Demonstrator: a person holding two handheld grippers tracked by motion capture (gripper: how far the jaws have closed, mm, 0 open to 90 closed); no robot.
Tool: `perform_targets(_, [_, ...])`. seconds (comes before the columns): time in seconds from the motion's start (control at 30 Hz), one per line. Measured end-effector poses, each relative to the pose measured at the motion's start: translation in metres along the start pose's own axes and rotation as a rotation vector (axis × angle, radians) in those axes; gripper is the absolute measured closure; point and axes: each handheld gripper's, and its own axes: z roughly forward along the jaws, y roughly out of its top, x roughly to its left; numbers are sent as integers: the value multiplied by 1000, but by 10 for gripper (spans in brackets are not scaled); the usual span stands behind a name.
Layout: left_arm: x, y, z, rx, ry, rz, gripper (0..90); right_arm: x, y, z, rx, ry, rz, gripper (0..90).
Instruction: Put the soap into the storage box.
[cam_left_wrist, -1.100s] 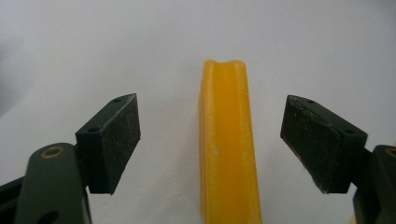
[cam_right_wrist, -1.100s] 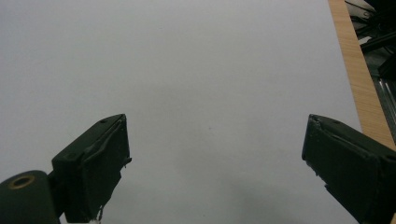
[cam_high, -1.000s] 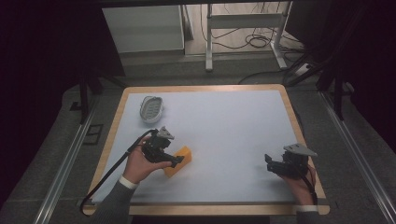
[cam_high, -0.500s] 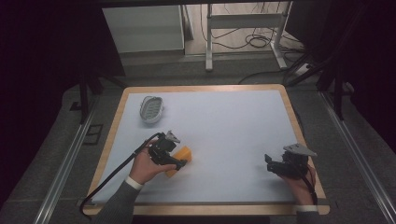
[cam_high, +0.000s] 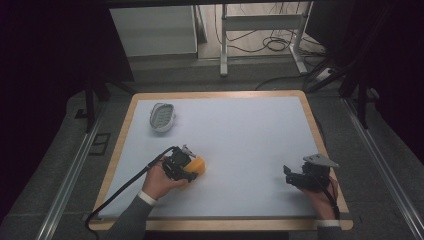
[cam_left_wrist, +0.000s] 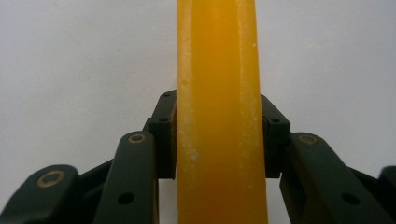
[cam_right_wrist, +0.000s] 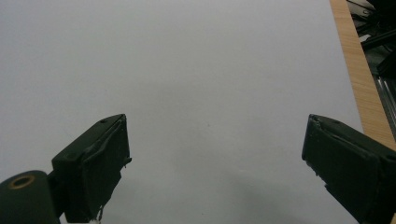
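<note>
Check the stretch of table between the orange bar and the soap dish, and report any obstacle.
Nothing visible stands there. The left gripper is shut on the orange bar, and bare white table runs up to the soap dish.

High view overlooks the white table; both gripper views skim it closely.

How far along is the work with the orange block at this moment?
Done: the left gripper is shut on the orange block, its jaws pressing both sides. In hand: the block sits low over the table. Left, probably: carrying it somewhere, perhaps to the white dish. The right gripper is open and idle.
</note>
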Motion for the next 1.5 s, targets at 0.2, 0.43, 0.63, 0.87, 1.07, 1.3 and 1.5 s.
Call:
perform_targets(0.2, [0, -1, -1, -8, 11, 5, 611, 0, 0, 0, -1, -3, 2, 76])
perform_targets(0.43, [5, 0, -9, -29, -2, -4, 611, -1, 0, -1, -4, -3, 7, 76])
perform_targets(0.63, [11, 1, -20, -62, 3, -15, 611, -2, 0, -2, -4, -6, 7, 76])
perform_targets(0.87, [19, 3, -30, -86, 10, -25, 612, -2, 0, -1, -3, -10, 9, 76])
perform_targets(1.07, [23, 4, -36, -100, 12, -30, 612, -3, 0, -1, -1, -12, 10, 76])
perform_targets(1.3, [26, 6, -40, -105, 16, -31, 612, -3, 0, -1, 1, -12, 11, 76])
perform_targets(1.5, [28, 8, -43, -116, 18, -36, 612, -4, 0, -1, 0, -12, 13, 76])
